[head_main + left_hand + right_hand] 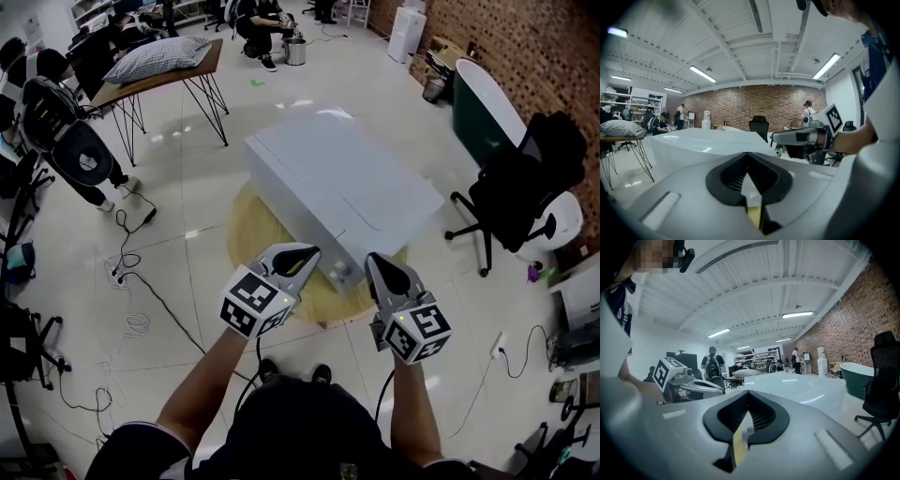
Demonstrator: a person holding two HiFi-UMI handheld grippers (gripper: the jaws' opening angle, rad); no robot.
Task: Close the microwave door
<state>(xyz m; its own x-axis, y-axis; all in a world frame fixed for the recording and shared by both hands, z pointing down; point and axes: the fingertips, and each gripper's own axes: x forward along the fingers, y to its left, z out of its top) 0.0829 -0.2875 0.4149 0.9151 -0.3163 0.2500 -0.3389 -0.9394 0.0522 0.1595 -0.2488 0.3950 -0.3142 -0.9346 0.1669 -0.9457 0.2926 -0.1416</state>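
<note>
The microwave [337, 183] is a pale grey-white box on a low round wooden table [246, 230], its door flat against its body. Both of my grippers hover just in front of its near edge, apart from it. My left gripper [305, 255] has its jaws together with nothing between them, which its own view [747, 155] confirms. My right gripper [378, 263] is likewise shut and empty [747, 394]. The microwave's top [708, 143] fills the space ahead of the left gripper, and the right gripper view shows it too [801, 390].
A black office chair [525, 187] and a dark green tub [483, 108] stand to the right. A desk with a pillow [159, 61] is at the back left. Cables [131, 272] trail over the floor on the left. People sit and stand at the room's edges.
</note>
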